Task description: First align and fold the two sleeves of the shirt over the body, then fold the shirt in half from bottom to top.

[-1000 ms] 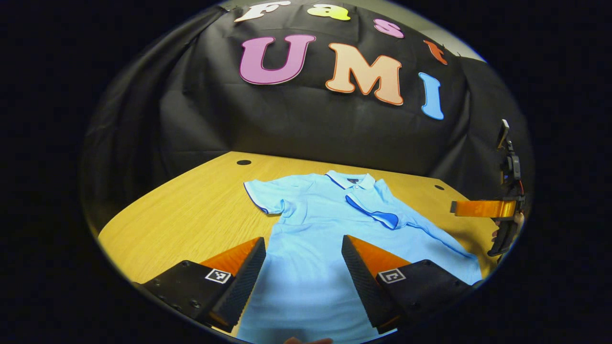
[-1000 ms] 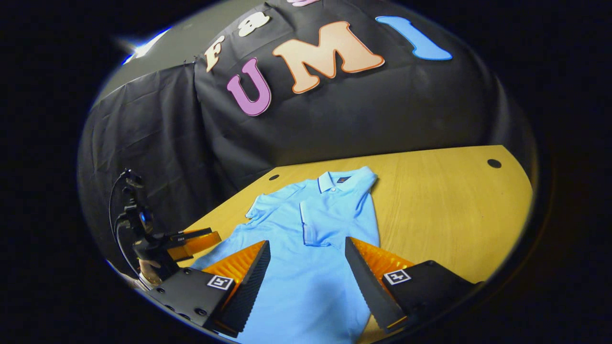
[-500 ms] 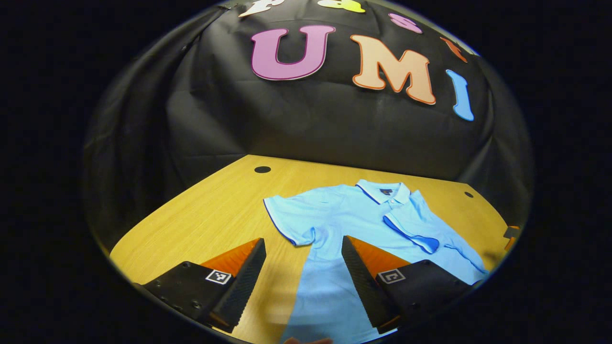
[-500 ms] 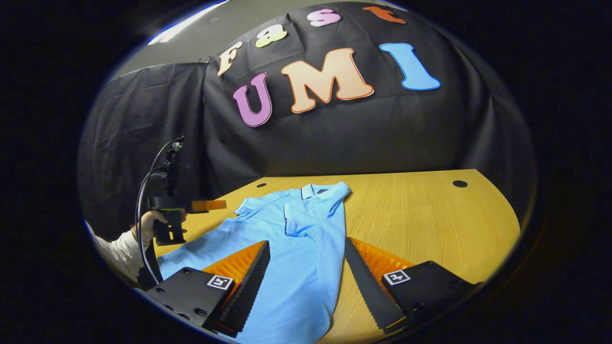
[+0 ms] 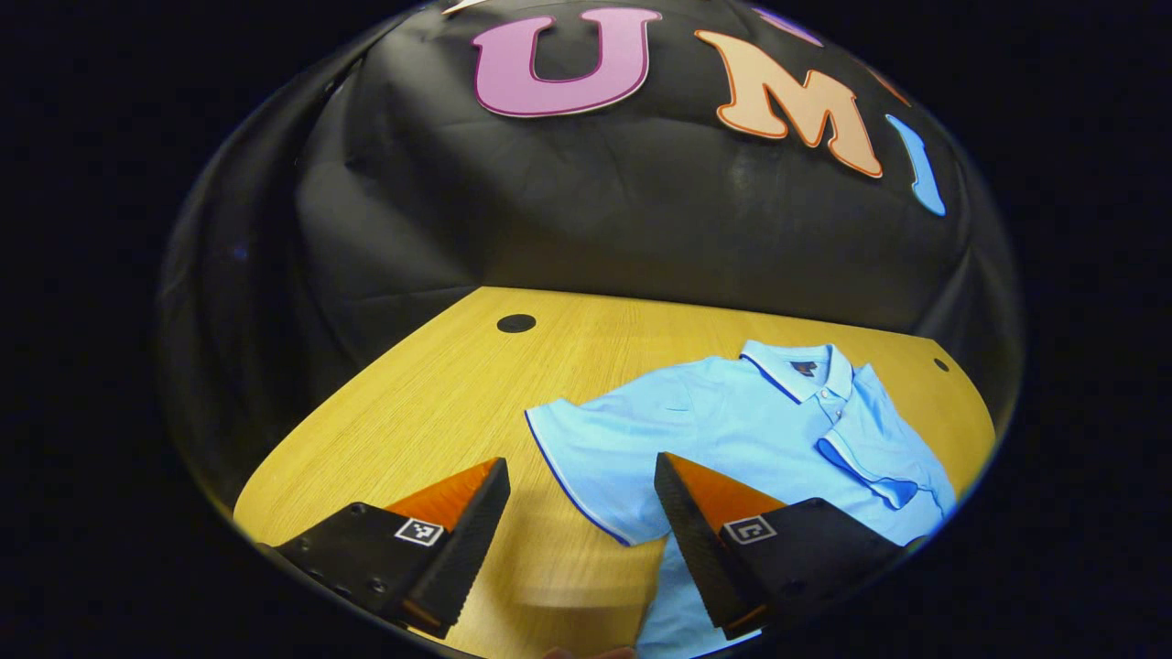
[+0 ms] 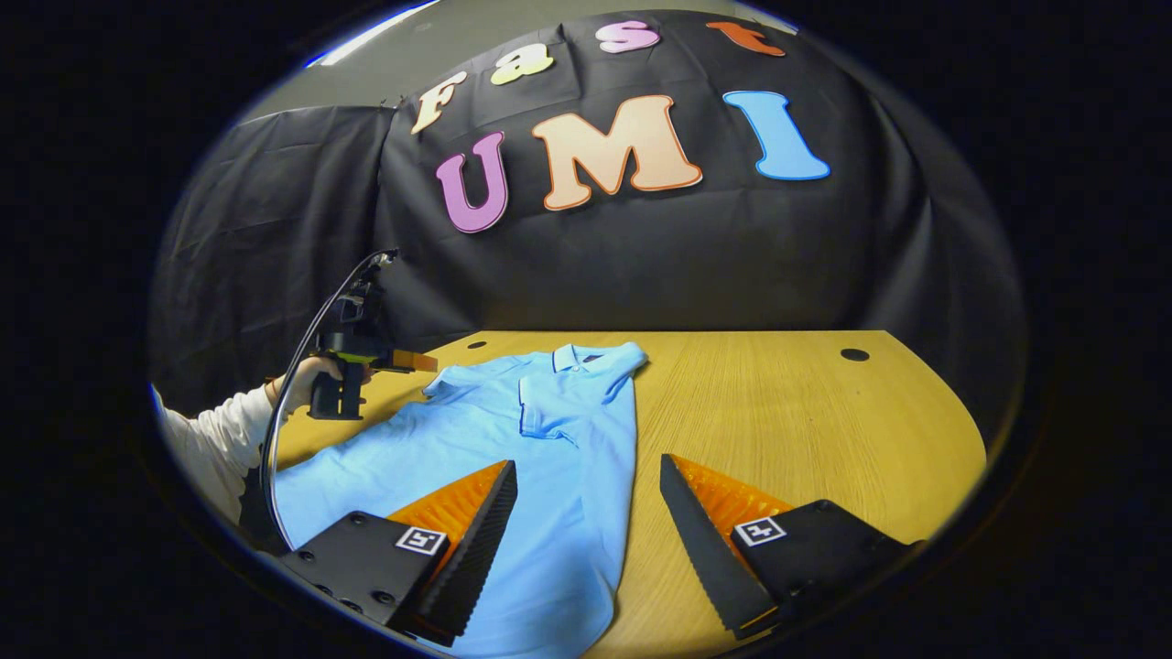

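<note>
Light blue polo shirt lies flat on the wooden table, collar toward the black cloth wall. Left sleeve spread out flat on the table; left gripper hovers above its hem, jaws wide apart, nothing between them. Right sleeve lies folded over the body. Right gripper held over the shirt's right side edge and bare table, jaws spread, gripping nothing. A hand in a white sleeve holds the left gripper.

left gripper: black housing, square coded marker
cable: black, looped
sleeve: white, long
</note>
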Demonstrator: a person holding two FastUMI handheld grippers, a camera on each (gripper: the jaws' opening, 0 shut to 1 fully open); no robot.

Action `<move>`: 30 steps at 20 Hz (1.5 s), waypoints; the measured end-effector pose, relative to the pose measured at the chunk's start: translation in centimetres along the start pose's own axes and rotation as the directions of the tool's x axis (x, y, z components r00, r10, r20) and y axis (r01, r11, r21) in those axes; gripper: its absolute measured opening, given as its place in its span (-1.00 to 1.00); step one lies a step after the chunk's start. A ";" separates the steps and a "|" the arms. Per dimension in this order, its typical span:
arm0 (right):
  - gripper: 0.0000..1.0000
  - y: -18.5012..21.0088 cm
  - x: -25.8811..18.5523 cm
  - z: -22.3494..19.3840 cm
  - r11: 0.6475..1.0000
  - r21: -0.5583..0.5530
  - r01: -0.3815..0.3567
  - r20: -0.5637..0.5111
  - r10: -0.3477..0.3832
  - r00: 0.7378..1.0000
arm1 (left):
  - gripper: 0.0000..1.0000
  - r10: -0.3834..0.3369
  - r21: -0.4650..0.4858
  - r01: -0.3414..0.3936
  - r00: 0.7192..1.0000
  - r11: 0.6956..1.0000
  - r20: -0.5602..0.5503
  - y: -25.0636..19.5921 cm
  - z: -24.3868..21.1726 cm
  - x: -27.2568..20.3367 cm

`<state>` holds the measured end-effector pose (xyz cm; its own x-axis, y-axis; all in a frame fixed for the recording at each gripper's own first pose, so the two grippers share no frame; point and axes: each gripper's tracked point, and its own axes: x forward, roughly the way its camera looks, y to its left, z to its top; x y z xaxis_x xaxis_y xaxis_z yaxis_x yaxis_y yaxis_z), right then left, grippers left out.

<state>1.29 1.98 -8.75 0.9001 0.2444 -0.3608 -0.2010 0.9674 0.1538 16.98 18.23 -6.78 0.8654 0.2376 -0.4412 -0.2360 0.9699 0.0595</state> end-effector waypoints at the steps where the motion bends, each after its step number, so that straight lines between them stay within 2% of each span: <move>1: 0.96 0.0 -0.2 0.1 1.000 0.005 0.000 0.004 0.000 1.000 | 0.89 -0.011 0.003 0.011 1.000 1.000 -0.016 0.1 -0.1 0.6; 5: 0.96 0.0 -0.5 0.4 1.000 0.009 -0.001 0.019 0.001 1.000 | 0.89 -0.037 -0.023 0.035 0.996 0.999 -0.087 0.4 -1.2 2.6; 9: 0.96 -1.2 -0.6 0.9 1.000 0.002 0.025 0.031 -0.025 0.999 | 0.87 -0.032 0.011 0.034 0.991 0.999 -0.128 0.9 -2.0 3.7; 15: 0.96 -2.3 -0.7 0.7 0.999 0.010 0.049 0.031 -0.049 0.998 | 0.90 -0.070 0.055 0.080 0.984 0.995 -0.165 -0.4 -2.4 4.0; 20: 0.97 -1.4 -0.6 -0.2 1.000 0.006 0.026 0.011 -0.026 1.000 | 0.70 -0.121 0.066 0.134 0.979 0.989 -0.166 -0.8 -2.7 3.9; 22: 0.96 -1.4 -0.5 -0.2 1.000 0.011 0.021 0.009 -0.022 1.000 | 0.52 -0.150 0.065 0.162 0.975 0.985 -0.163 -1.4 -2.6 4.0; 23: 0.96 -1.6 -0.4 -0.3 1.000 0.008 0.026 0.008 -0.026 1.000 | 0.21 -0.169 0.062 0.180 0.973 0.982 -0.156 -1.8 -2.7 4.1; 24: 0.96 -1.6 -0.4 -0.3 1.000 0.005 0.028 0.009 -0.028 1.000 | 0.10 -0.193 0.055 0.203 0.970 0.978 -0.150 -2.2 -2.4 4.2; 25: 0.96 -1.7 -0.5 -0.2 1.000 0.005 0.030 0.010 -0.030 0.999 | -0.38 -0.217 0.053 0.226 0.965 0.973 -0.145 -2.6 -2.4 4.2; 26: 0.96 -1.6 -0.7 -0.1 0.999 0.007 0.031 0.013 -0.031 0.999 | -0.54 -0.219 0.054 0.229 0.965 0.972 -0.146 -2.8 -2.4 4.2; 27: 0.96 -1.7 -0.7 0.0 0.999 0.009 0.033 0.015 -0.033 0.999 | -0.89 -0.216 0.053 0.226 0.965 0.973 -0.146 -2.7 -2.3 4.3; 30: 0.97 -1.9 -0.9 0.3 0.999 0.009 0.041 0.024 -0.041 0.999 | -0.98 -0.210 0.067 0.222 0.966 0.973 -0.149 -3.0 -2.2 4.2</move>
<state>0.93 -0.15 -8.46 0.9165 0.2028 -0.3447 -0.1606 0.9760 0.1472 20.35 16.25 -10.76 0.8197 0.0182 -0.5725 -0.0080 0.9998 0.0204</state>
